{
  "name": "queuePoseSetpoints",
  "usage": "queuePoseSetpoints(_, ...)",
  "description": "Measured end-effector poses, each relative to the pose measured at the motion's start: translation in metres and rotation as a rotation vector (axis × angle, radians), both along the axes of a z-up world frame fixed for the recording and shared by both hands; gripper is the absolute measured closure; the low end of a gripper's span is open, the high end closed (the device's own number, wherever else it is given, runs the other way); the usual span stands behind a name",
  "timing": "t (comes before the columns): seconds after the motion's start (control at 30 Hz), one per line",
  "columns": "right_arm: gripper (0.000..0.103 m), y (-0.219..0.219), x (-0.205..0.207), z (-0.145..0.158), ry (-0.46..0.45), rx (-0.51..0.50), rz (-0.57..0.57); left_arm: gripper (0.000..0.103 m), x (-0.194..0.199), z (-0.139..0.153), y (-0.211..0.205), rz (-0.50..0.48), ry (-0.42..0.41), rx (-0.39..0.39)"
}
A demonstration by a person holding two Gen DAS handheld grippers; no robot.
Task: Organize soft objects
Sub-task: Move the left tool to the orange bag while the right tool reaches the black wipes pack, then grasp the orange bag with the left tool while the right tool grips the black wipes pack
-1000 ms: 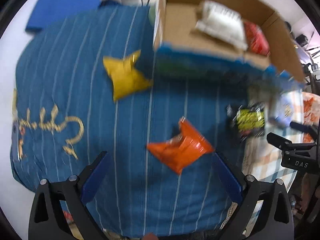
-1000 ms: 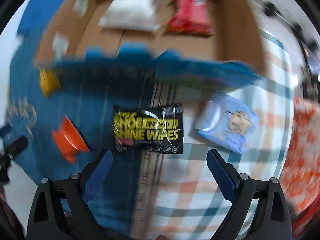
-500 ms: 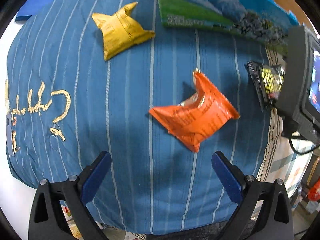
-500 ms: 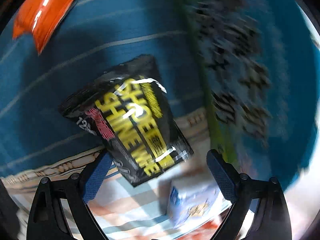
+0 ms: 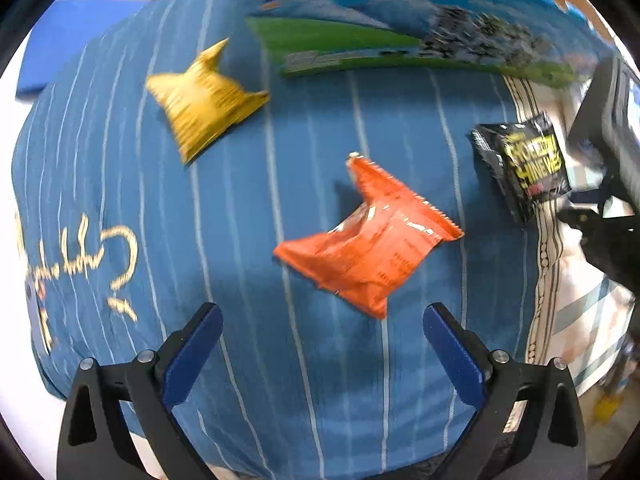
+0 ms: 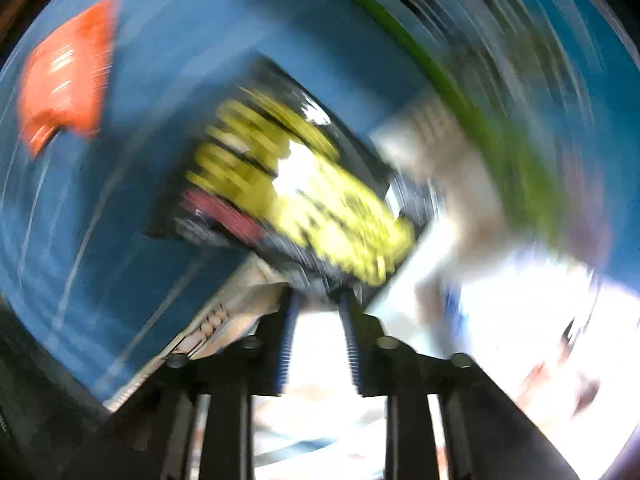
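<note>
Soft packets are what this task is about, and the black foil pouch with yellow lettering [image 6: 296, 196] is the one in play: it lies at the seam where the blue white-striped cloth [image 5: 248, 240] meets a pale checked cloth [image 5: 576, 320], just in front of the printed cardboard box wall [image 5: 400, 40]. Half a second ago the right gripper [image 6: 320, 300] stood wide above it; its jaws have just been closing, and now the two blue pads sit narrow, pinching the pouch's near edge (the right wrist view is heavily smeared, so how deep the bite goes I cannot tell). A grasp seems made, and a lift toward the box looks like the next step.

Out from there, the crumpled orange foil snack bag [image 5: 372, 240] rests on the striped cloth, now larger and lower in the left wrist view than a second ago. The left gripper [image 5: 320, 344] has come down over it, pads wide apart, nothing between them; the bag lies just beyond the fingertips. Further off, the yellow foil snack bag [image 5: 204, 108] waits untouched near the box.

Both hands appear to be working in parallel, one pick secured, one about to start.
</note>
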State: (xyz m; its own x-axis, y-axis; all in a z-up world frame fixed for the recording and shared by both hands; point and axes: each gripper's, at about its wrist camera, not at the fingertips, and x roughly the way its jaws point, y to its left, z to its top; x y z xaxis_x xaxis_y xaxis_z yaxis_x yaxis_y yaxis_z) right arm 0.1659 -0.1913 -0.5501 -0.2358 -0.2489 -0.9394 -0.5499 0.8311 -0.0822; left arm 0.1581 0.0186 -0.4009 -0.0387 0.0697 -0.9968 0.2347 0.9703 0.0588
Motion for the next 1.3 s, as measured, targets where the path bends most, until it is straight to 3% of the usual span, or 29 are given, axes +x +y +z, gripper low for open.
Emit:
queuePoseSetpoints(0.1,0.081,-0.051,0.0,-0.006,0.104,0.081,-0.419,0.0,0.002,-0.009,-0.021,-0.063,0.009,0.025)
queuePoseSetpoints(0.2,0.08,-0.069,-0.004,0.004,0.057,0.17,-0.521,0.001,0.006,-0.023,-0.038,-0.108,0.031,0.041)
queuePoseSetpoints(0.23,0.076,-0.073,-0.005,0.01,0.055,0.217,-0.541,0.004,0.007,-0.029,-0.044,-0.125,0.041,0.046)
queuePoseSetpoints(0.27,0.07,-0.076,-0.008,0.018,0.038,0.265,-0.554,0.014,0.009,-0.033,-0.048,-0.134,0.046,0.045)
queuePoseSetpoints(0.33,0.042,-0.072,0.002,0.04,-0.043,0.29,-0.497,0.029,0.011,-0.041,-0.055,-0.143,0.054,0.033)
queuePoseSetpoints(0.47,0.038,-0.044,0.022,0.071,-0.193,0.263,-0.174,0.037,0.017,-0.053,-0.05,-0.072,0.082,0.005)
queuePoseSetpoints(0.57,0.038,-0.028,0.027,0.066,-0.218,0.169,0.037,0.039,0.019,-0.052,-0.041,-0.002,0.08,-0.032)
queuePoseSetpoints(0.63,0.038,-0.034,0.033,0.056,-0.203,0.147,0.038,0.039,0.018,-0.053,-0.032,0.046,0.084,-0.049)
queuePoseSetpoints(0.73,0.038,-0.058,0.056,0.042,-0.134,0.219,-0.118,0.041,0.014,-0.058,-0.008,0.13,0.093,-0.087)
queuePoseSetpoints(0.8,0.038,-0.069,0.066,0.032,-0.088,0.297,-0.242,0.045,0.011,-0.063,0.009,0.169,0.106,-0.111)
queuePoseSetpoints(0.83,0.033,-0.075,0.068,0.029,-0.08,0.328,-0.296,0.048,0.006,-0.066,0.013,0.186,0.116,-0.117)
queuePoseSetpoints(0.87,0.032,-0.081,0.069,0.033,-0.115,0.372,-0.348,0.054,0.001,-0.069,0.015,0.194,0.127,-0.124)
queuePoseSetpoints(1.0,0.034,-0.092,0.055,0.036,-0.031,0.524,-0.433,0.055,-0.014,-0.08,0.02,0.2,0.139,-0.115)
queuePoseSetpoints(1.07,0.038,-0.082,0.049,0.039,0.05,0.595,-0.398,0.055,-0.021,-0.083,0.02,0.194,0.136,-0.105)
queuePoseSetpoints(1.23,0.039,-0.06,0.042,0.081,-0.201,0.394,-0.117,0.055,-0.034,-0.084,0.023,0.217,0.14,-0.117)
queuePoseSetpoints(1.3,0.039,-0.052,0.047,0.084,-0.241,0.33,-0.047,0.054,-0.035,-0.078,0.03,0.22,0.137,-0.114)
